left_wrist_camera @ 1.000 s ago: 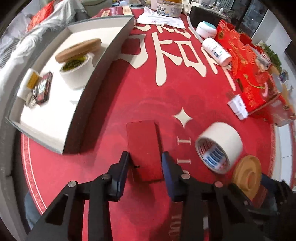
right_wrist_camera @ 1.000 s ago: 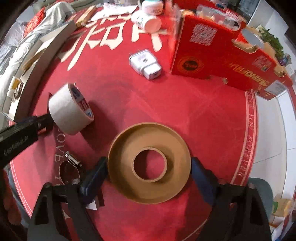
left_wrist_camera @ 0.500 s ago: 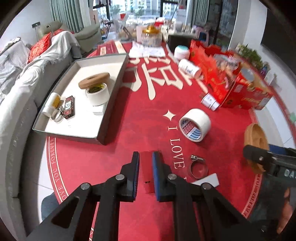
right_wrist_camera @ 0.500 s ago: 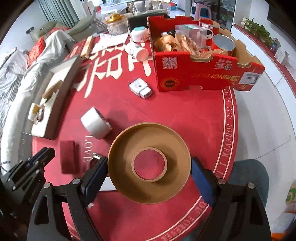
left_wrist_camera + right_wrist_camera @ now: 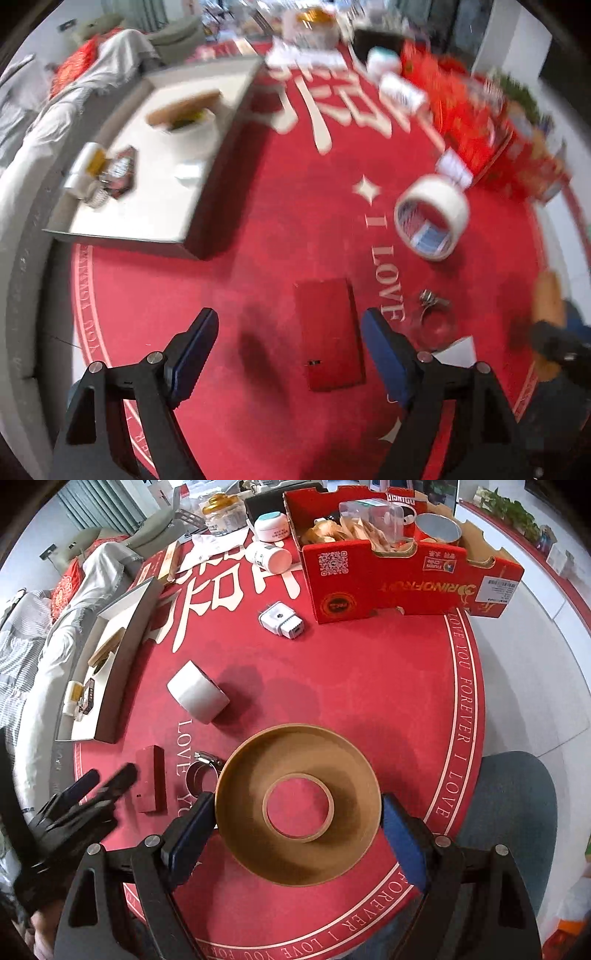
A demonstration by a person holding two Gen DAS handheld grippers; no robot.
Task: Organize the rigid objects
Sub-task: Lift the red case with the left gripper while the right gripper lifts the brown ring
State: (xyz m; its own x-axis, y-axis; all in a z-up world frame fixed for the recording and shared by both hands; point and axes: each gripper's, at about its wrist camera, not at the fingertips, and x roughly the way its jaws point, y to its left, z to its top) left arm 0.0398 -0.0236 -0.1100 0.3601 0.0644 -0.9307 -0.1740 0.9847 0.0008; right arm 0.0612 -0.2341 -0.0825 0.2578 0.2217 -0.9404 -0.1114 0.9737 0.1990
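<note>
Nearest us, our right hand-held gripper [image 5: 297,836] clasps a brown ring [image 5: 297,806] by its outer rim, a blue pad on each side, and holds it above the red desk [image 5: 369,686]. Our left hand-held gripper [image 5: 290,354] is opening its jaws; the pads touch nothing. A red box [image 5: 330,334] lies flat on the desk between and just beyond them, free of both. This view is blurred.

Just right of the box lies a metal clamp [image 5: 434,308], with a white slip of paper [image 5: 456,350] beside it. Farther out, a roll of white tape [image 5: 430,218] rests on its side, well apart from the box. In the right view the same roll [image 5: 197,696] sits between the box [image 5: 150,779] and a white plug [image 5: 280,620].

To the left stands a grey tray [image 5: 218,184] with a white floor; inside are a white cup under a brown lid [image 5: 183,105], a small bottle [image 5: 83,168] and some dark items too blurred to name.

At the far right a red carton [image 5: 413,579] holds packets and a can. Beyond the plug lie a white bottle [image 5: 269,555] and a jar [image 5: 271,526].
</note>
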